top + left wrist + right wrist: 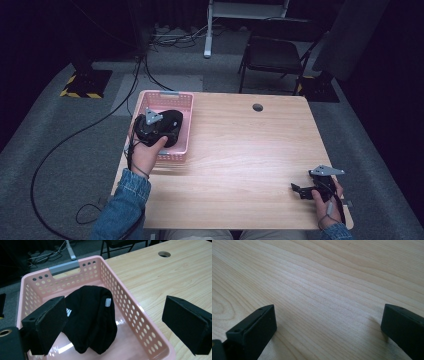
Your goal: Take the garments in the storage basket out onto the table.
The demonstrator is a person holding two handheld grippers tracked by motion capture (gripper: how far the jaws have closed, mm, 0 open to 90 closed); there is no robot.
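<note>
A pink perforated basket (183, 131) stands at the table's left edge, and its pink wall (130, 307) shows close up in the left gripper view. Inside it lies a bundled black garment (93, 317) with a small white tag; the same garment (173, 120) shows past the hand in the high view. My left gripper (117, 326) hovers over the basket's near end, jaws wide apart and above the garment, holding nothing. My right gripper (298, 190) rests low at the table's front right, and in its own view the right gripper (328, 331) stands open over bare wood.
The wooden table (240, 160) has a round cable hole (257, 107) near its far edge. Behind the table stand a black chair (272, 55) and a white desk leg (208, 30). Cables run over the grey floor at left.
</note>
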